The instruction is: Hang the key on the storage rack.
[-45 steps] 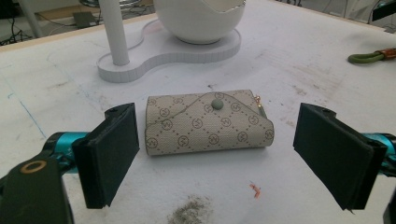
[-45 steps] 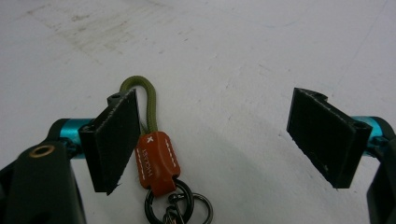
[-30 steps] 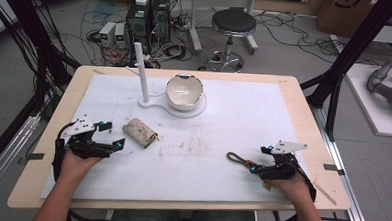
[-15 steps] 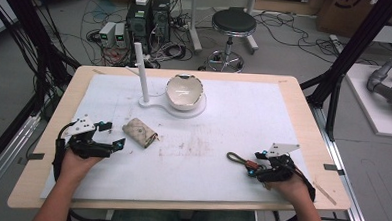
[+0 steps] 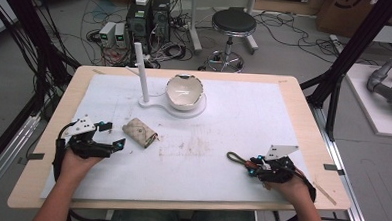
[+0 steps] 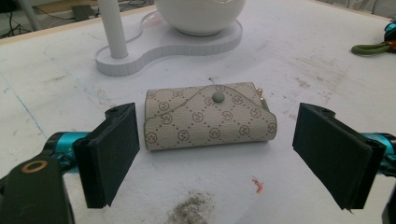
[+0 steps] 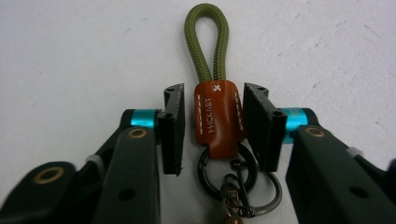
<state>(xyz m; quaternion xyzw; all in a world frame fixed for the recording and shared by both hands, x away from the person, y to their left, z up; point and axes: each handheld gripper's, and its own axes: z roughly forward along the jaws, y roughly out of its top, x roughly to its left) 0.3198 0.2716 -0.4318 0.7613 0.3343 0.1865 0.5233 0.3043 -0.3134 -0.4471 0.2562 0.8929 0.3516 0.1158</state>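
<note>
I count one key strap (image 7: 218, 105) and one patterned wallet (image 6: 208, 116) on the white mat (image 5: 263, 118). My right gripper (image 7: 214, 123) has narrowed around the strap's brown leather tab, jaws just beside it. My left gripper (image 6: 217, 156) gapes wide, wallet lying just beyond the jaws, untouched. Farther off stands one white bowl (image 5: 185, 91).

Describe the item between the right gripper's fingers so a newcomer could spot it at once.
On the white table mat, look at the near right, just ahead of the right gripper. There lies a keychain: an olive-green cord loop, a brown leather tab with white stitching, and dark metal rings, unlike the beige patterned wallet at the left.
</note>
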